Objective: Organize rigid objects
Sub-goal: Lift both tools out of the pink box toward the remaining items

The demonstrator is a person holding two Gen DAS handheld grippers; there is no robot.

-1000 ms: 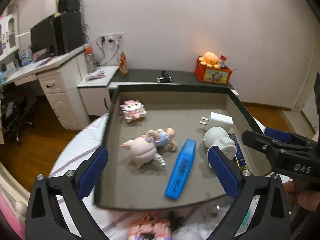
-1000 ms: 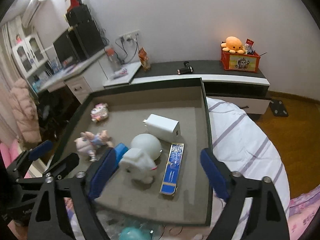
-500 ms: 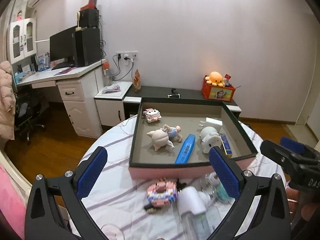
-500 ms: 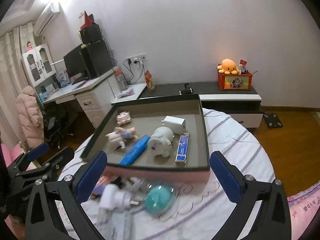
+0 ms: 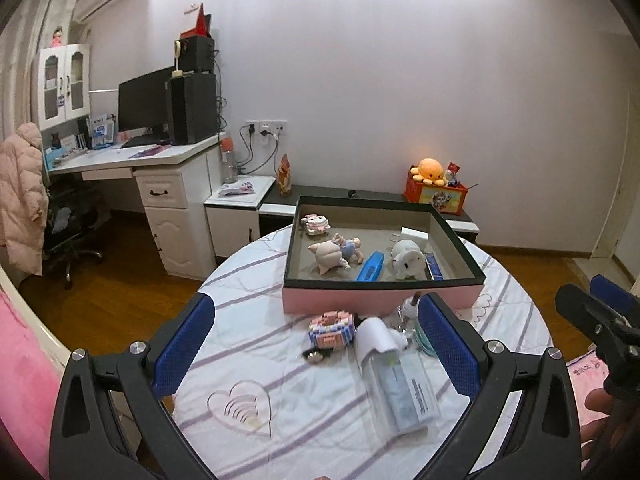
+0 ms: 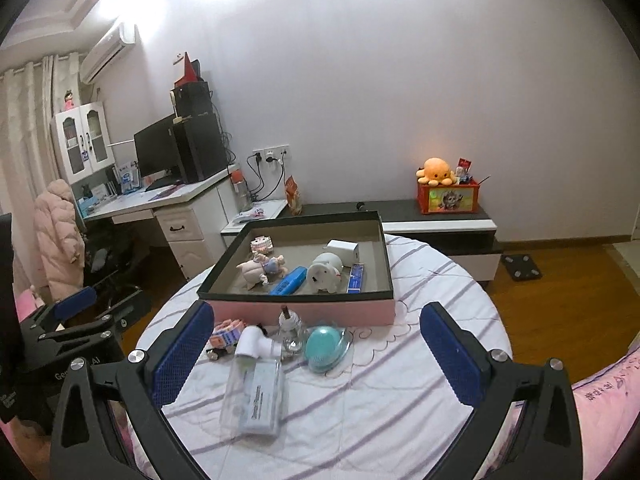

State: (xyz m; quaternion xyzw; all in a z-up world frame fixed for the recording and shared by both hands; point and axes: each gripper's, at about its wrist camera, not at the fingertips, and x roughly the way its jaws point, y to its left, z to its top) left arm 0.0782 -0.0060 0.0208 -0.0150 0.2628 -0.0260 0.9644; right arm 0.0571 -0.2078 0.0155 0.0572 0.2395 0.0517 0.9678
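A pink box with a dark rim (image 5: 384,300) (image 6: 304,306) stands on the round table. It holds a pig figure (image 5: 330,254), a blue marker (image 5: 370,266), a white elephant figure (image 5: 406,260), a white charger (image 6: 342,248) and a small toy. In front of it lie a pink block toy (image 5: 332,330), a clear case with a white cap (image 5: 396,384) (image 6: 256,390), a small glass bottle (image 6: 290,326) and a teal round thing (image 6: 324,348). My left gripper (image 5: 316,344) and right gripper (image 6: 316,354) are both open and empty, held back above the table's near side.
The table has a white striped cloth (image 6: 400,400) with a heart print (image 5: 240,408). A desk with a monitor (image 5: 148,100) stands at the left. A low cabinet with an orange box (image 6: 448,196) lines the far wall. Pink bedding (image 6: 608,400) lies at the right.
Both grippers have pulled back and up from over the box. The whole table and the loose items in front of the box have come into view. Both stay open.
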